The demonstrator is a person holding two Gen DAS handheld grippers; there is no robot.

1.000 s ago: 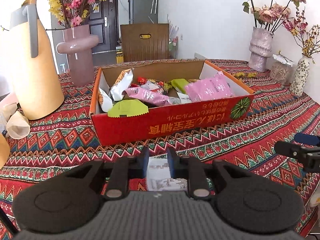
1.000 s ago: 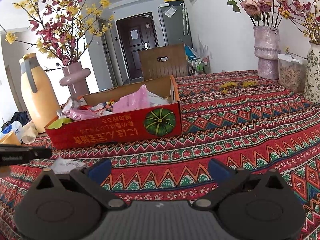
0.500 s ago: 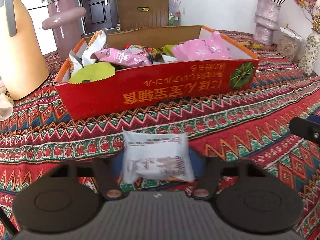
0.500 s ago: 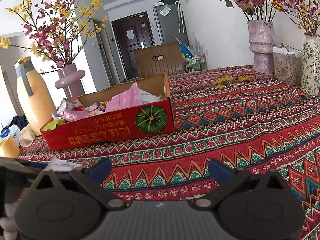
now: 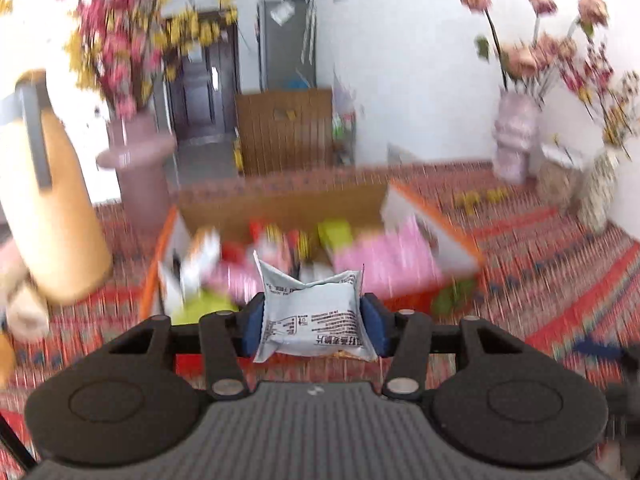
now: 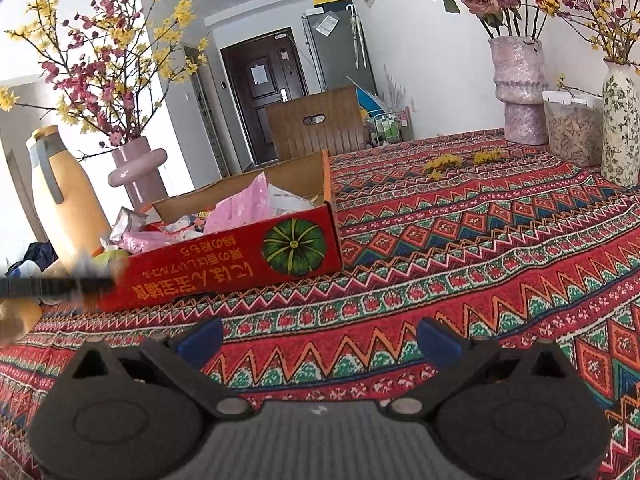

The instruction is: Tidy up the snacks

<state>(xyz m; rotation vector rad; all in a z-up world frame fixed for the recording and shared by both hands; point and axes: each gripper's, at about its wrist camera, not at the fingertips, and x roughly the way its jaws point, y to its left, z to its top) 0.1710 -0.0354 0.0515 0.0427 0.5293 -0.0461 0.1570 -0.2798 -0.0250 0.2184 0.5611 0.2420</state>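
A white snack packet [image 5: 316,304] sits between the blue pads of my left gripper [image 5: 313,320], whose jaws are closing on it; the pads press its sides and it hangs above the tablecloth. Just beyond it, blurred, is the open red cardboard box [image 5: 436,240] with pink, green and white snack bags inside. In the right wrist view the same box [image 6: 224,268] stands at left of centre, and the left gripper's dark finger [image 6: 48,286] shows as a blur at the left edge. My right gripper [image 6: 320,340] is open over the patterned cloth with nothing between its fingers.
An orange thermos jug [image 6: 68,200] and a pink vase [image 6: 138,168] with blossom branches stand left of the box. At the far right are a pink vase [image 6: 520,88], a plastic container [image 6: 572,128] and a floral vase [image 6: 622,120]. A wooden chair [image 6: 316,124] stands behind the table.
The left gripper opened around the white packet lying on the cloth, closed on it and lifted it up toward the box. The right gripper stayed where it was, open.
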